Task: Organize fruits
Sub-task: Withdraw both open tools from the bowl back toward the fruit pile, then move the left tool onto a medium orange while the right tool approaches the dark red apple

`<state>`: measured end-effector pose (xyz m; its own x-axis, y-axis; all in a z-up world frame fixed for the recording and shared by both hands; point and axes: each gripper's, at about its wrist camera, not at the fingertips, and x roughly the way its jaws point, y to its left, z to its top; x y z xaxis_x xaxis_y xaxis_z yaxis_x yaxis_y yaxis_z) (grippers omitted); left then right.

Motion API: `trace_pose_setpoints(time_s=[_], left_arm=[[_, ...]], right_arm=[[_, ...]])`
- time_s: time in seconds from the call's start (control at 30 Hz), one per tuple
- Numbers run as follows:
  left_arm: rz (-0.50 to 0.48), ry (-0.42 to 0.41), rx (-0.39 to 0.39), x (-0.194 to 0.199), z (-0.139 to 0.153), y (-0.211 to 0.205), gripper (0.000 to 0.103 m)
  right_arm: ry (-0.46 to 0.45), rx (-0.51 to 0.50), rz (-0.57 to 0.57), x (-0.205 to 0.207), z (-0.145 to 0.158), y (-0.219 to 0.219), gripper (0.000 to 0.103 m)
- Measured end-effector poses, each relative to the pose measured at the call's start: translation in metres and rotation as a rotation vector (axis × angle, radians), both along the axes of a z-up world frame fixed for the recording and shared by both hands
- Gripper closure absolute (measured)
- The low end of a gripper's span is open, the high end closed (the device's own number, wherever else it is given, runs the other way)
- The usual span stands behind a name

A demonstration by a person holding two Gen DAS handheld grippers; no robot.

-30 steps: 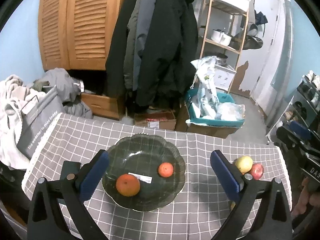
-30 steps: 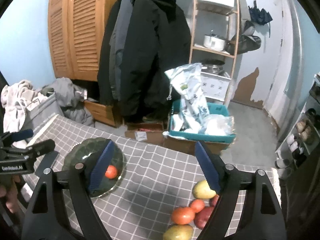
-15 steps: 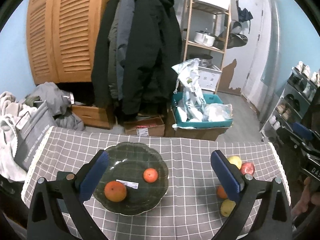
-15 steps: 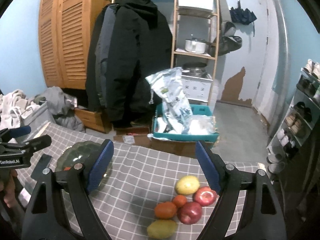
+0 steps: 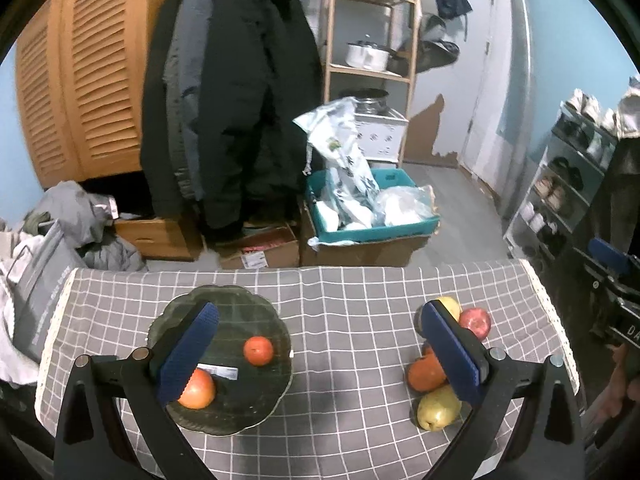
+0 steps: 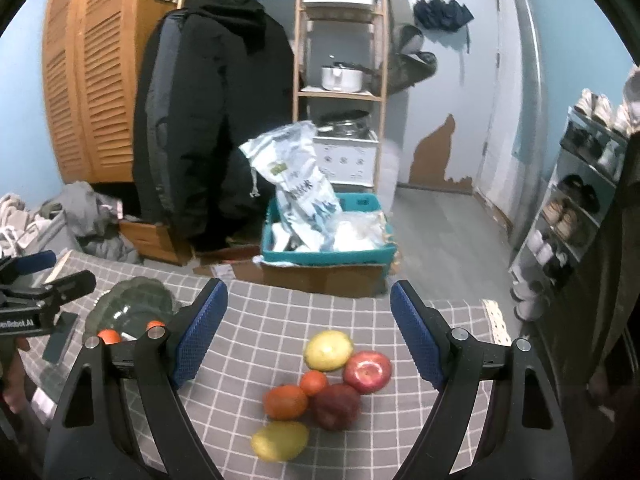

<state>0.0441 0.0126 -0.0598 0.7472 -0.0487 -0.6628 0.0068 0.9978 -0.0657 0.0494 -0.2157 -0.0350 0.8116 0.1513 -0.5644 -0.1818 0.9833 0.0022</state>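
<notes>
Having pulled back, right claw (image 6: 308, 336) gaping empty above the fruit pile (image 6: 320, 388); left claw (image 5: 320, 356) likewise wide; plate (image 5: 256, 312) holding two oranges; next pick pending.

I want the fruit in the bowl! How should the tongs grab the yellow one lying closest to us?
Probably from above, with the right tongs, open now. The yellow fruit lies on its side at the near end of the pile, longer than wide, so pinch its narrow middle. Its near side and both ends look free; only the orange and dark red fruit crowd it behind.
</notes>
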Motion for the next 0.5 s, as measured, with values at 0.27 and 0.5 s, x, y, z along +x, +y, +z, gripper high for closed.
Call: trace_pose_setpoints(time_s=[0.27,0.5], left_arm=[[-0.046,0.028,0.019,0.009,-0.008,-0.026,0.001],[-0.074,0.070,0.017,0.021,-0.024,-0.043,0.001]], right_arm=[[0.032,-0.001,-0.025,0.000,-0.011,-0.019,0.020],[0.088,-0.001,-0.037,0.007,-0.030,-0.027,0.020]])
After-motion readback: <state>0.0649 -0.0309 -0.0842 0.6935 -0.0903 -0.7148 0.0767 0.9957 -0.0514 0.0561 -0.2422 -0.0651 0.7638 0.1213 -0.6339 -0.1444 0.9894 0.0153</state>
